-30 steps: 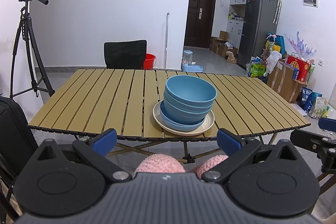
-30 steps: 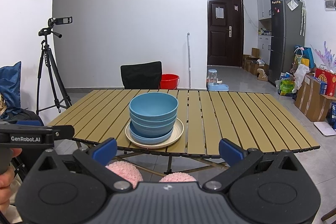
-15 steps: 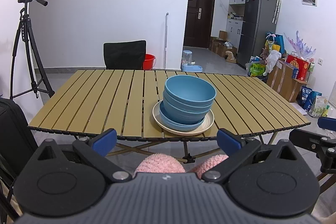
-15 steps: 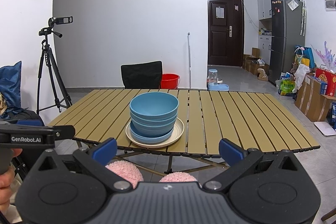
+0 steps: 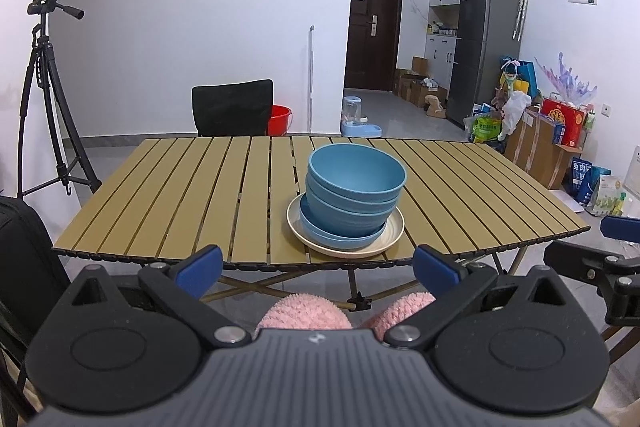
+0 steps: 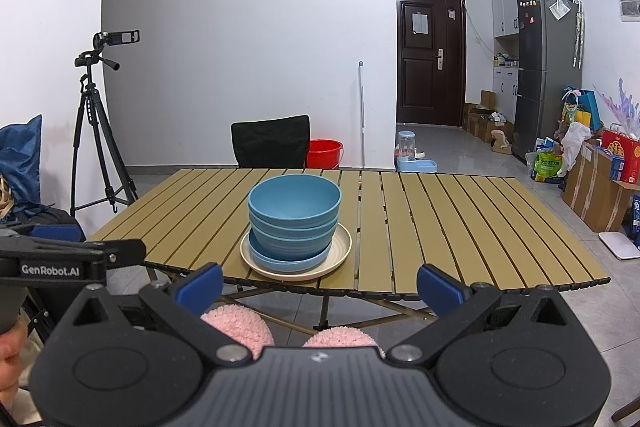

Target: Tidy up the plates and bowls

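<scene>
Three blue bowls (image 5: 354, 187) (image 6: 294, 217) are nested in a stack on a blue plate, which lies on a cream plate (image 5: 394, 233) (image 6: 342, 247) near the front edge of a slatted tan table (image 5: 180, 187) (image 6: 460, 219). My left gripper (image 5: 318, 267) is open and held short of the table's front edge, nothing between its blue fingertips. My right gripper (image 6: 320, 281) is likewise open and empty, in front of the table. Each gripper's body shows at the side of the other's view.
A black chair (image 5: 232, 111) stands behind the table, with a red bucket (image 5: 279, 119) beside it. A camera tripod (image 5: 44, 87) is at the left. A fridge (image 5: 488, 43), boxes and bags crowd the right. Pink slippers (image 5: 304, 315) show below the table edge.
Both views have shifted only slightly; the stack and both grippers stand as before.
</scene>
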### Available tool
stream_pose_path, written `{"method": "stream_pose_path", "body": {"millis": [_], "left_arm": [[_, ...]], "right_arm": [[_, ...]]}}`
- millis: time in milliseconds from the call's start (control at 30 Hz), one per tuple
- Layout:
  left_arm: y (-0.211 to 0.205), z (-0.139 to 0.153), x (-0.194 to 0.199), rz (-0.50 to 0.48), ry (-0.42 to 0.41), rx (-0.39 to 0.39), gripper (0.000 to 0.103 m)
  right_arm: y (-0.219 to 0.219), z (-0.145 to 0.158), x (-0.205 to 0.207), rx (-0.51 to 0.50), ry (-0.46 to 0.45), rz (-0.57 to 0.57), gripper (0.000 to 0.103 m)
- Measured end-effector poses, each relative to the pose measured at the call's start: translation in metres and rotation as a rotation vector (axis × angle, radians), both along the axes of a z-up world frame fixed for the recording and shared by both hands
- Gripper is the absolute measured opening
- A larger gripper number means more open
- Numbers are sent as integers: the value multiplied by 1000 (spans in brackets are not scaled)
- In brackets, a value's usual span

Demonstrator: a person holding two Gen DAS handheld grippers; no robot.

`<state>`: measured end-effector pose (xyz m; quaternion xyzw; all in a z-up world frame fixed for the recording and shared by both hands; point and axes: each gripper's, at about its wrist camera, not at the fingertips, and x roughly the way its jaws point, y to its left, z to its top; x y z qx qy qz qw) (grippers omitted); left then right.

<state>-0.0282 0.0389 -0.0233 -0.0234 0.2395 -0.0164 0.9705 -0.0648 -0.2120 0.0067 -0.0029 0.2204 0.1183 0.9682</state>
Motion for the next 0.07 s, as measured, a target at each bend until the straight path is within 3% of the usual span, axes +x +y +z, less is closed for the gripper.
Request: {"method": "stream_pose_path", "body": {"millis": [67], "left_arm": [[0,0,0,-2,1,-2,103]], "right_arm": [[-1,0,0,0,2,3,103]]}}
